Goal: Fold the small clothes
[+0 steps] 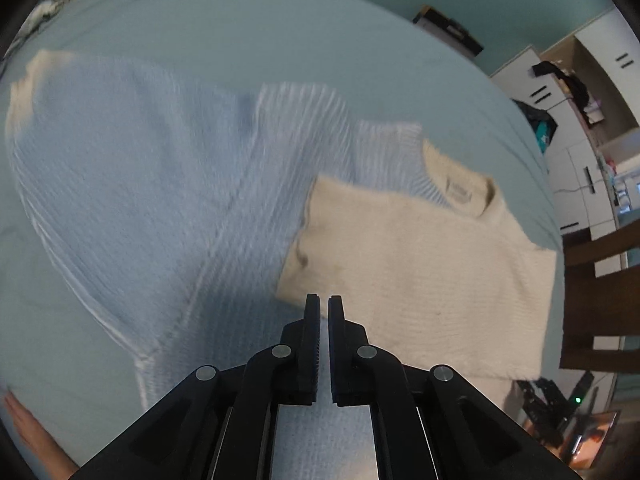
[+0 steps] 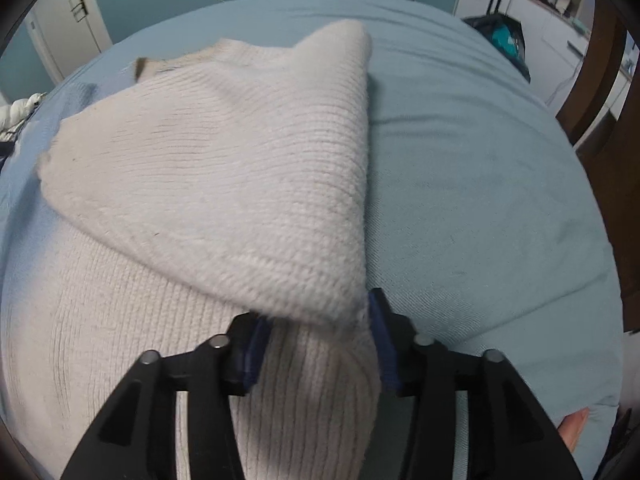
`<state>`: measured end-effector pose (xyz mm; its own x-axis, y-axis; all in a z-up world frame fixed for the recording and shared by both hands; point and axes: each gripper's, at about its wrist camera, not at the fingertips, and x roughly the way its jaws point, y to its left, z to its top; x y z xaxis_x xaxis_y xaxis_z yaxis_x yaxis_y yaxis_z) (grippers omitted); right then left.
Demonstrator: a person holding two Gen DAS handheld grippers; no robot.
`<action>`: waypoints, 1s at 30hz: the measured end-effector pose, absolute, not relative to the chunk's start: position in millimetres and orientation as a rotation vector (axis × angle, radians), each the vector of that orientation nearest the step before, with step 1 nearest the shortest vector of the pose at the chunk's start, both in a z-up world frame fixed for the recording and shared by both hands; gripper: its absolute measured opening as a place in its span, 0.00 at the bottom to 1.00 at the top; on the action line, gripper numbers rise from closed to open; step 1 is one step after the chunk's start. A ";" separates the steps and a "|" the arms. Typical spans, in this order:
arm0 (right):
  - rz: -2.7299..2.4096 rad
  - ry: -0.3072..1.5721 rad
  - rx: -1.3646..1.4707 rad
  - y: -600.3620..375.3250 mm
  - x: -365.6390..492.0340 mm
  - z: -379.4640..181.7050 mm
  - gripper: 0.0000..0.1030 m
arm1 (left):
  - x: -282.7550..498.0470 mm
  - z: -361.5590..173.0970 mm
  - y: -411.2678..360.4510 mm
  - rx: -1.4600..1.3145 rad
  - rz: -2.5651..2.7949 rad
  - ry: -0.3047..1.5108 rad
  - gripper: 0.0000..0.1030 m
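A cream knit sweater (image 1: 420,256) lies on the light blue bed (image 1: 240,20), its neck toward the far right. A light blue ribbed knit (image 1: 132,168), blurred, lies to its left. My left gripper (image 1: 324,304) is shut and empty, above the edge where the two knits meet. In the right wrist view my right gripper (image 2: 316,328) is shut on a thick fold of the cream sweater (image 2: 224,184), lifting one side over the rest. The fingertips are hidden by the fabric.
A wooden bed frame (image 1: 600,280) and white cabinets (image 1: 576,160) stand to the right. A dark box (image 1: 448,30) sits beyond the bed. Bare bedsheet (image 2: 480,200) spreads right of the sweater. A white door (image 2: 68,20) is at the far left.
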<state>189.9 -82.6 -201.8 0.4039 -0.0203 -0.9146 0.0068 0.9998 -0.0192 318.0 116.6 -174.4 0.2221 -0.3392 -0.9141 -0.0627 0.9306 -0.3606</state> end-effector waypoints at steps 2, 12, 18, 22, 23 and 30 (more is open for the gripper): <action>-0.019 1.133 -0.025 -80.3 186.1 -197.2 0.44 | 321.2 -190.6 111.7 -0.362 -0.166 1.369 0.19; -0.008 1.124 -0.095 -74.6 180.9 -190.2 0.44 | 334.6 -194.8 96.1 -0.310 -0.102 1.266 0.94; -0.019 1.110 -0.088 -81.0 182.9 -190.8 0.44 | 352.8 -227.1 83.5 -0.292 -0.076 1.356 0.62; -0.045 1.127 -0.125 -82.2 190.5 -203.3 0.44 | 354.7 -219.6 65.3 -0.139 -0.067 1.346 0.14; -0.052 1.126 -0.127 -83.9 192.8 -205.4 0.44 | 353.3 -204.9 62.9 -0.138 -0.084 1.317 0.13; -0.181 1.117 -0.040 -117.7 203.8 -202.8 0.35 | 324.8 -85.9 90.6 -0.283 -0.236 1.120 0.09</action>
<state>203.8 -117.7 -202.8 0.4255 -0.1646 -0.8899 0.1245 0.9846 -0.1226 324.8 90.6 -85.9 0.4176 -0.3260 -0.8481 0.0438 0.9396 -0.3395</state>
